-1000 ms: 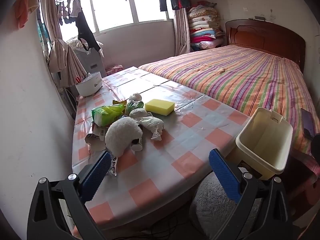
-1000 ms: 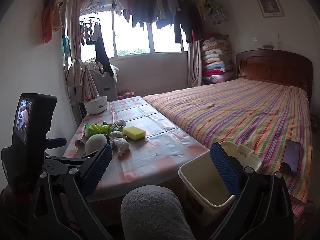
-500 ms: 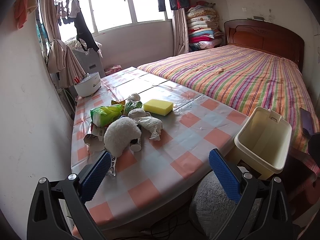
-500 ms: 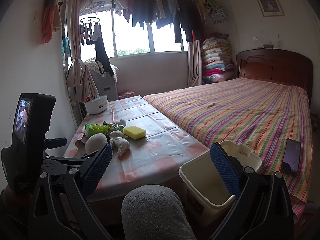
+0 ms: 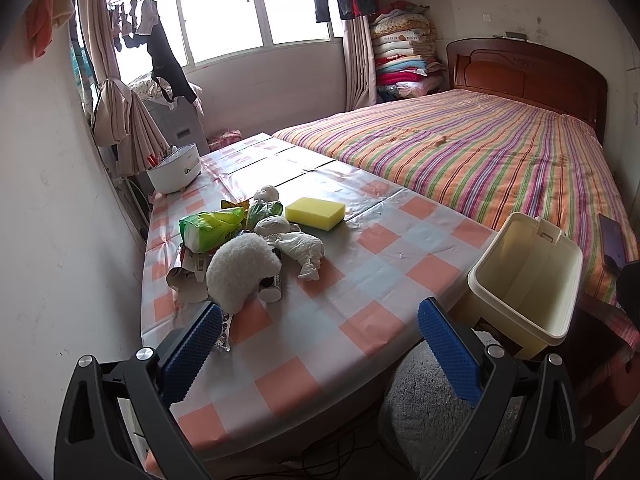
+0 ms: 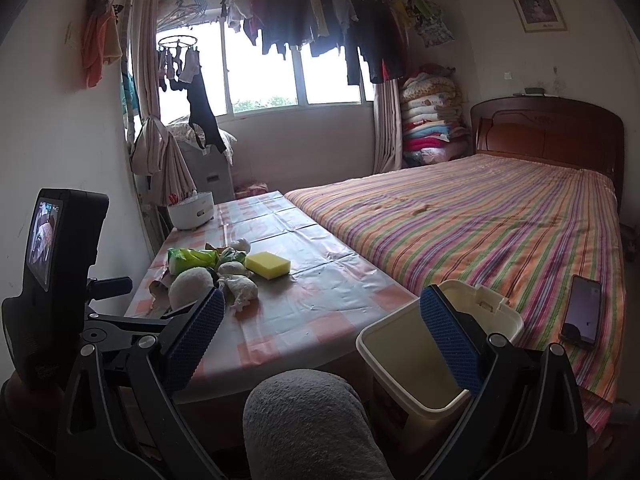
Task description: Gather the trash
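Checked pink-and-white cloth covers the table [image 5: 360,280]; from the left wrist, the left gripper [image 5: 320,344] gapes wide and empty near the trash pile [image 5: 248,248]. From the right wrist, the right gripper [image 6: 320,336] gapes empty too, the bin [image 6: 404,364] near right beside the striped bed [image 6: 500,232].

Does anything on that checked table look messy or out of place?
Yes: a heap of litter, with crumpled tissues, a green packet and torn paper, sits bunched by the wall, while the cream bin beside the table looks empty.

Trash pile [image 5: 256,248] clustered on table; cream bin [image 5: 528,284] (upright) beside.
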A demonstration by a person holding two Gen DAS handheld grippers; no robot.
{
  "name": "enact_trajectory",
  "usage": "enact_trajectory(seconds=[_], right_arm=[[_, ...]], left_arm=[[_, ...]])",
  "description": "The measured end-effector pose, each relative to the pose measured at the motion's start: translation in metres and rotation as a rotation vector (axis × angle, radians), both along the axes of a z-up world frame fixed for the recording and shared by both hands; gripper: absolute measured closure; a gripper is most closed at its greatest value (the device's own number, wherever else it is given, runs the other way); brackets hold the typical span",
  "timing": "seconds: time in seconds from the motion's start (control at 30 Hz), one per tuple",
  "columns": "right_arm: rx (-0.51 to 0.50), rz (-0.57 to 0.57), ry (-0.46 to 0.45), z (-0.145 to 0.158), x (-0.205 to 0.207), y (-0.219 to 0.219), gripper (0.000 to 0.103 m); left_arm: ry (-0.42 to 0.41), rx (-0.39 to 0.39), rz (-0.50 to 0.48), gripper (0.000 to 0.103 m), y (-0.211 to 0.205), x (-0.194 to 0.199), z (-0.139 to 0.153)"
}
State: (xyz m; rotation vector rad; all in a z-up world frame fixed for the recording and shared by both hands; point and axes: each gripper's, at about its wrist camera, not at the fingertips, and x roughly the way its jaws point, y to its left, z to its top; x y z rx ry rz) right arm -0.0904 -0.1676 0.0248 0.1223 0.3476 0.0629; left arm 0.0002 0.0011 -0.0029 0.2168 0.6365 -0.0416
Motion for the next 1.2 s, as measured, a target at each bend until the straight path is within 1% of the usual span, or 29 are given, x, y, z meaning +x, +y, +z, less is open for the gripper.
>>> enact_trajectory(seconds=[1.2], right_arm=[[0.008,0.005,0.016,-0.0028,0.0020,0.0015,0.006]], left_arm=[[0.002,-0.004,-0.001,0.007,0.0012,-0.0008,-0.0010]])
